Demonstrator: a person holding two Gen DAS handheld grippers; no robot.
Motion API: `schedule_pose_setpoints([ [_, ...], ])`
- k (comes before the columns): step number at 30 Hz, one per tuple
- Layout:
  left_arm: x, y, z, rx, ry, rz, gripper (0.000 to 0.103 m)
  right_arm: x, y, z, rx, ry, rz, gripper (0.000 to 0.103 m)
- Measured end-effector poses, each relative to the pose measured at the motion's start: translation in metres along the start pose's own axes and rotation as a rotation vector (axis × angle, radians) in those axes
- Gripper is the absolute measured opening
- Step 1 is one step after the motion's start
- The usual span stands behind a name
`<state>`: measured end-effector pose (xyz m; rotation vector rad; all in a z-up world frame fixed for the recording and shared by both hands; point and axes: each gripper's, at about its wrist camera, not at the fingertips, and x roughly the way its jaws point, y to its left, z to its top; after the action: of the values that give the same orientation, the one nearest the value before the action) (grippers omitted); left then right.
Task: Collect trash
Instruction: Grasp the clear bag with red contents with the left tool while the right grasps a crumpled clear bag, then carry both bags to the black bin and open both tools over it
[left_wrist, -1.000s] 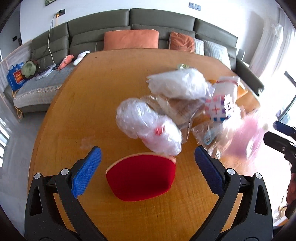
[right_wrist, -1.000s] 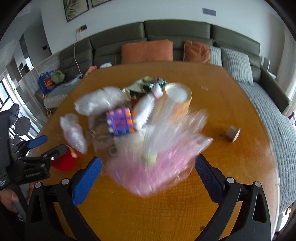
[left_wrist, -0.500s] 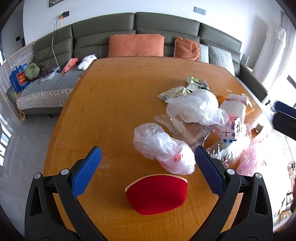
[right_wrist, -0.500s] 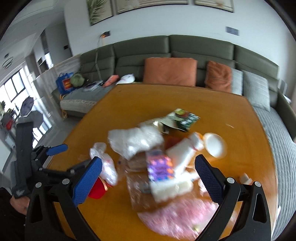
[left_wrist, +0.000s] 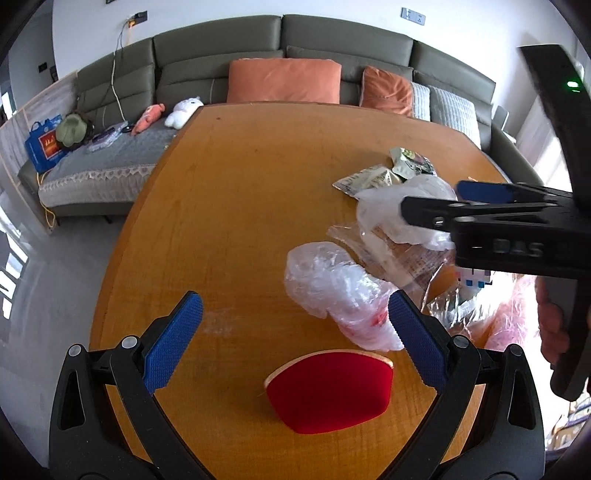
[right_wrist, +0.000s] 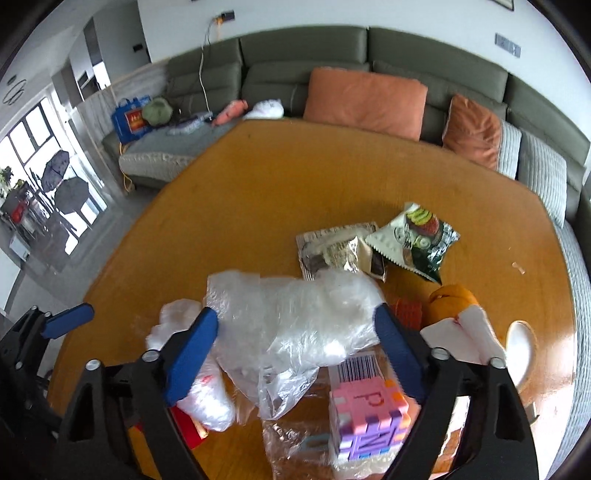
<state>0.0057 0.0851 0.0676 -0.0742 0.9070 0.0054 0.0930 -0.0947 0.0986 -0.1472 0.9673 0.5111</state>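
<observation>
L gripper (left_wrist: 295, 339) wide open, pads level, hovering low over table (left_wrist: 236, 206) near its front edge, nothing between its jaws. R gripper (right_wrist: 295, 350) also wide open, further in over table and to the right of L, angled down. R hand (left_wrist: 552, 325) wraps its handle at the table's right edge; fingers only partly visible.

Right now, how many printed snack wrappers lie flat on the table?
2, side by side beyond the plastic bags: a grey-and-gold wrapper and, to its right, a green-and-white wrapper, touching or slightly overlapping. More could be hidden under the clear plastic bag.
</observation>
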Motion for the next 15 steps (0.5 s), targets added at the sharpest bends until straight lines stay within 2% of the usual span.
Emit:
schedule_pose_setpoints([
  [1, 0.001, -0.002, 0.001, 0.003, 0.003, -0.003, 0.097, 0.005, -0.002, -0.001, 0.0, 0.02, -0.004, 0.072],
  [2, 0.003, -0.005, 0.002, 0.008, 0.007, -0.006, 0.097, 0.005, -0.002, 0.0, -0.004, 0.025, -0.011, 0.059],
  [4, 0.007, -0.011, 0.006, 0.019, 0.019, -0.01, 0.097, 0.0, -0.008, 0.002, 0.014, 0.011, 0.001, 0.05],
  [10, 0.029, -0.026, 0.01, -0.011, 0.08, -0.009, 0.097, -0.033, -0.031, 0.006, 0.088, -0.062, 0.054, 0.048],
  [12, 0.039, -0.027, 0.007, -0.035, 0.123, 0.007, 0.088, -0.041, -0.032, 0.008, 0.085, -0.077, 0.071, 0.048],
  [13, 0.043, -0.028, 0.007, -0.043, 0.146, 0.007, 0.072, -0.048, -0.033, 0.006, 0.081, -0.088, 0.08, 0.048],
  [15, 0.047, -0.027, 0.005, -0.075, 0.161, -0.001, 0.064, -0.056, -0.032, 0.006, 0.069, -0.101, 0.094, 0.048],
])
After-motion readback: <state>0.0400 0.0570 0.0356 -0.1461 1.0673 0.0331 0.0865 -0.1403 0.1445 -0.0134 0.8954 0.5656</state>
